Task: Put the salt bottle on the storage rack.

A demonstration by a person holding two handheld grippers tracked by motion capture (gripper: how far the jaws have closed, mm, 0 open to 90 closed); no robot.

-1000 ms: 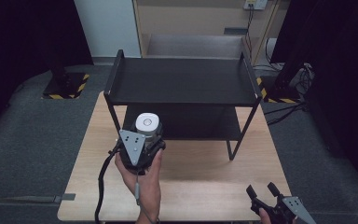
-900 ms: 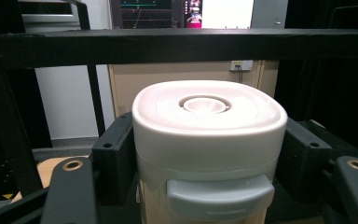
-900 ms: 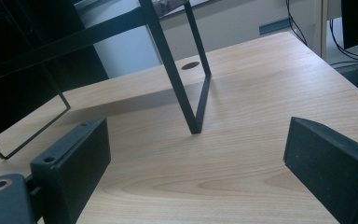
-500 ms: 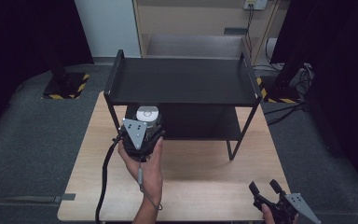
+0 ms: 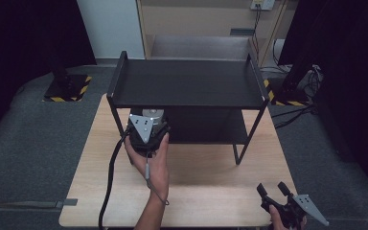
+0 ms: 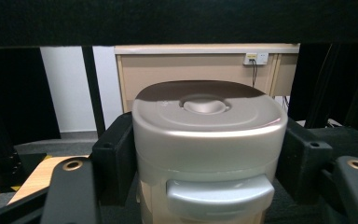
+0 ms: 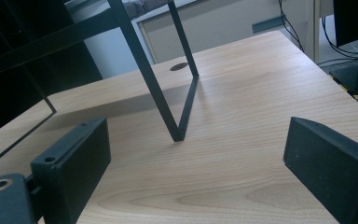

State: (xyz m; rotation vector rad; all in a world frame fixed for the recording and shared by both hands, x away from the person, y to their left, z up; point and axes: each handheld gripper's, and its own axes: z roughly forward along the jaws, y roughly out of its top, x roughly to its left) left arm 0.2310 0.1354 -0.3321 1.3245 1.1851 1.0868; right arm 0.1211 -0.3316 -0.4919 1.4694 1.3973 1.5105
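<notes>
A silver-white lidded container (image 5: 154,113) (image 6: 209,140) sits upright between the jaws of my left gripper (image 5: 152,120) (image 6: 209,158), which is shut on its sides. A hand holds this gripper at the front left of a black two-tier rack (image 5: 187,84). The container's top is just under the front edge of the rack's top shelf, level with the lower shelf (image 5: 211,127). My right gripper (image 5: 271,188) (image 7: 196,158) is open with nothing between its jaws, low over the wooden table (image 5: 211,167) near the front right corner.
The rack's thin front right leg (image 7: 177,102) stands on the table ahead of my right gripper. The left gripper's cable (image 5: 109,177) trails off the table's front edge. Grey floor surrounds the table, with a pale cabinet (image 5: 196,28) behind the rack.
The left gripper has carried the container forward, away from the person, until its top slid under the rack's top shelf edge. The right gripper has hardly moved.
</notes>
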